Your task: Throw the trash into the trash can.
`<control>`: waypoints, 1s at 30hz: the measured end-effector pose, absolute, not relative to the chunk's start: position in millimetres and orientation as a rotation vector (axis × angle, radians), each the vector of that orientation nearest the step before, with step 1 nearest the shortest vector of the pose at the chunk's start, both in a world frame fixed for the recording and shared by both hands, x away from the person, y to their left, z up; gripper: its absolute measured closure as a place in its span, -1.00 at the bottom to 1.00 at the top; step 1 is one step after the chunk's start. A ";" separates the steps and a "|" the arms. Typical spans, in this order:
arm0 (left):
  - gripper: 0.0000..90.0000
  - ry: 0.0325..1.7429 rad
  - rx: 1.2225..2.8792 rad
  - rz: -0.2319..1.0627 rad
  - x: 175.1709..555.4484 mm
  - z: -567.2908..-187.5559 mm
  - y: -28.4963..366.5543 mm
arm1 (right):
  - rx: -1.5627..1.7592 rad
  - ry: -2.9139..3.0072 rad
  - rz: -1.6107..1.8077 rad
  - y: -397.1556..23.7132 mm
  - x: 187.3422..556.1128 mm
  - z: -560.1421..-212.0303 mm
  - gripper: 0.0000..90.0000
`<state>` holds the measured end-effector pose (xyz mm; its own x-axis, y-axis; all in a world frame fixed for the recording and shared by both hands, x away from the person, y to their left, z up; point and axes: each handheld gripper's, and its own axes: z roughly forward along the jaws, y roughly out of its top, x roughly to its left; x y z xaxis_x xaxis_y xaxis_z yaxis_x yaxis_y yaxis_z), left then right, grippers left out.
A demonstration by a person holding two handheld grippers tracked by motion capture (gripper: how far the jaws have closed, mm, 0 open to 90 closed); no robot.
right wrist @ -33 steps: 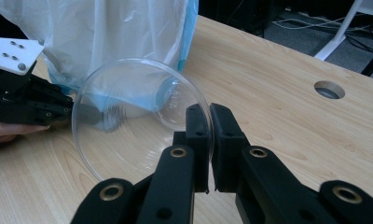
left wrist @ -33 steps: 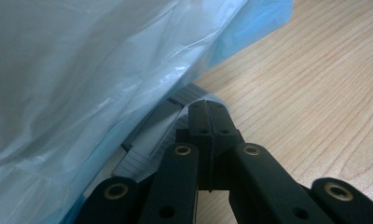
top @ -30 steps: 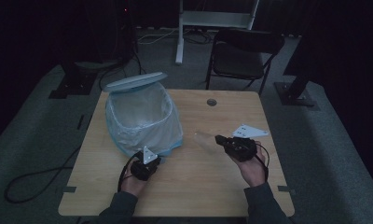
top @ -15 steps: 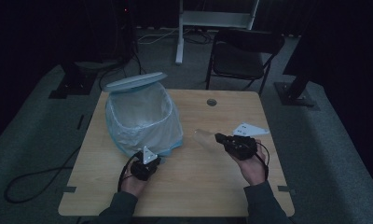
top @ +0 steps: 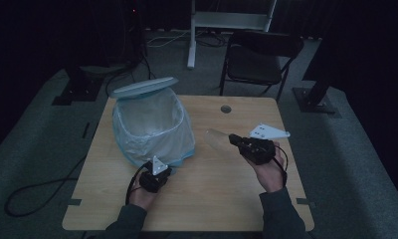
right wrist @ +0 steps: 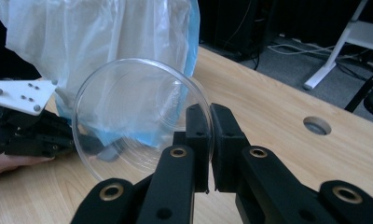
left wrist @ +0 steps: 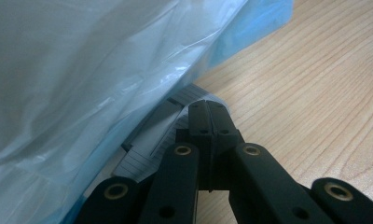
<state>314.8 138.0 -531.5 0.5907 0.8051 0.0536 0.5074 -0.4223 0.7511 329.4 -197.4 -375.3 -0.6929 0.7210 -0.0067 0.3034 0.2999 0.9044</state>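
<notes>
Clear plastic cup (right wrist: 140,119), round and thin-walled, pinched at its rim by the right gripper (right wrist: 209,122), jaws clenched on the rim; held lying on its side above the wooden table (top: 222,189), open mouth toward the camera in the right gripper view, near the bin (top: 149,124). Bin lined with a thin crinkled pale-blue bag (left wrist: 96,70), oval lid (top: 145,86) raised behind. Left gripper (left wrist: 208,109) low at the bin's foot, jaws clenched together, tips at the bag's edge; whether pinching the film, cannot tell.

high view overhead, far; gripper views close; all share bag (top: 152,127).
</notes>
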 end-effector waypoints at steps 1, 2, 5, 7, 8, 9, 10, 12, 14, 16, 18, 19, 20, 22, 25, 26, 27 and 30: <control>1.00 1.036 2.109 0.538 314.8 -531.6 138.0 | 0.910 2.158 1.367 -196.6 329.6 -373.3 0.93; 1.00 1.036 2.109 0.536 314.7 -531.5 138.2 | 0.906 2.157 1.365 -196.0 329.7 -371.3 0.93; 1.00 1.034 2.109 0.535 314.7 -531.6 138.6 | 0.892 2.149 1.368 -194.8 330.1 -366.3 0.93; 1.00 1.034 2.112 0.536 314.8 -531.5 138.7 | 0.888 2.144 1.372 -194.2 330.3 -363.5 0.93; 1.00 1.033 2.113 0.536 314.8 -531.4 138.9 | 0.889 2.141 1.375 -193.9 330.3 -362.9 0.93; 1.00 1.033 2.113 0.536 314.8 -531.4 138.9 | 0.889 2.141 1.375 -193.9 330.3 -362.9 0.93; 1.00 1.034 2.113 0.536 314.8 -531.5 138.8 | 0.887 2.137 1.377 -193.0 330.6 -361.1 0.93; 1.00 1.035 2.111 0.534 314.9 -531.5 138.7 | 0.882 2.134 1.383 -192.3 331.0 -360.3 0.93; 1.00 1.038 2.111 0.533 314.7 -531.4 138.5 | 0.878 2.130 1.391 -191.3 331.3 -358.7 0.93; 1.00 1.034 2.114 0.536 314.9 -531.3 138.7 | 0.875 2.126 1.397 -189.9 331.1 -356.9 0.93; 1.00 1.033 2.114 0.534 315.0 -531.3 138.7 | 0.869 2.123 1.402 -188.5 331.2 -355.0 0.93; 1.00 1.033 2.112 0.536 315.0 -531.5 138.6 | 0.868 2.122 1.405 -187.6 331.4 -353.8 0.93; 1.00 1.034 2.112 0.535 315.0 -531.5 138.7 | 0.864 2.121 1.406 -187.2 331.7 -353.0 0.93; 1.00 1.033 2.113 0.533 315.1 -531.4 138.7 | 0.860 2.119 1.416 -185.9 332.4 -351.2 0.93; 1.00 1.035 2.113 0.531 315.0 -531.4 138.3 | 0.855 2.112 1.430 -183.9 333.0 -348.6 0.93; 1.00 1.035 2.113 0.532 315.1 -531.4 138.3 | 0.853 2.112 1.431 -183.4 333.1 -347.9 0.93; 1.00 1.035 2.113 0.532 315.1 -531.4 138.3 | 0.853 2.112 1.431 -183.4 333.1 -347.9 0.93; 1.00 1.036 2.114 0.536 314.9 -531.2 137.9 | 0.843 2.106 1.446 -181.4 334.2 -345.8 0.93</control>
